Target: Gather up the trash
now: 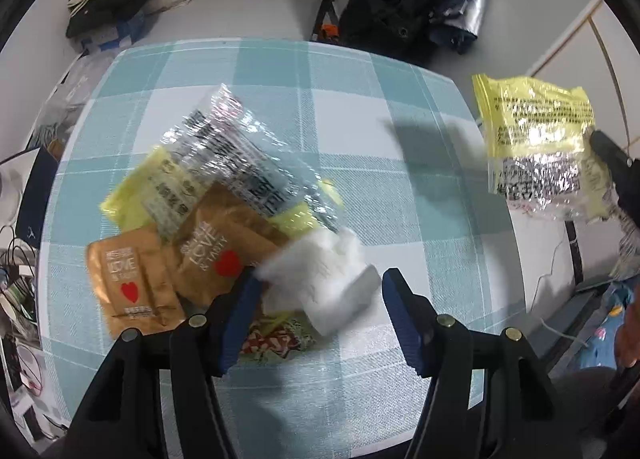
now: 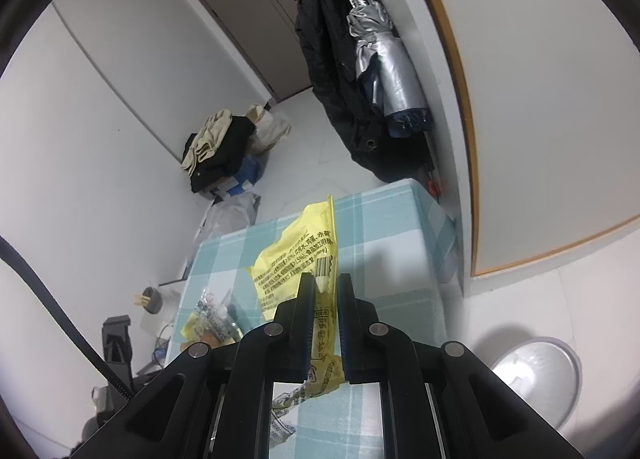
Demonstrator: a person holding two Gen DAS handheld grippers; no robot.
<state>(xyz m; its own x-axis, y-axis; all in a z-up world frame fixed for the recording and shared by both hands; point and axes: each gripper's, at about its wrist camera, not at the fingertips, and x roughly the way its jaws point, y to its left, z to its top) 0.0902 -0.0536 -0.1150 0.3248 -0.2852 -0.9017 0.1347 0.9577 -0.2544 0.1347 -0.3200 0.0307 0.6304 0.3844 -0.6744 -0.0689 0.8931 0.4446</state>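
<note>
On the checked teal tablecloth (image 1: pixel 360 99) lies a pile of trash: two brown heart-printed wrappers (image 1: pixel 132 283), a silver wrapper (image 1: pixel 232 147), yellow wrappers and a crumpled white tissue (image 1: pixel 320 279). My left gripper (image 1: pixel 318 287) hangs over the pile's near side, open, with the blurred tissue between its blue fingers (image 1: pixel 240 315). No pad visibly presses on it. My right gripper (image 2: pixel 323 279) is shut on a yellow printed wrapper (image 2: pixel 296 259) and holds it above the table (image 2: pixel 380 259). In the left wrist view that wrapper (image 1: pixel 536 139) hangs off the table's right edge.
A round grey bin (image 2: pixel 536 375) stands on the floor to the right of the table. A black coat (image 2: pixel 340 79) and a silver umbrella (image 2: pixel 384 59) hang behind the far end. Folded clothes (image 2: pixel 216 151) and bags sit on the floor; cables and clutter (image 1: pixel 16 279) lie at the left.
</note>
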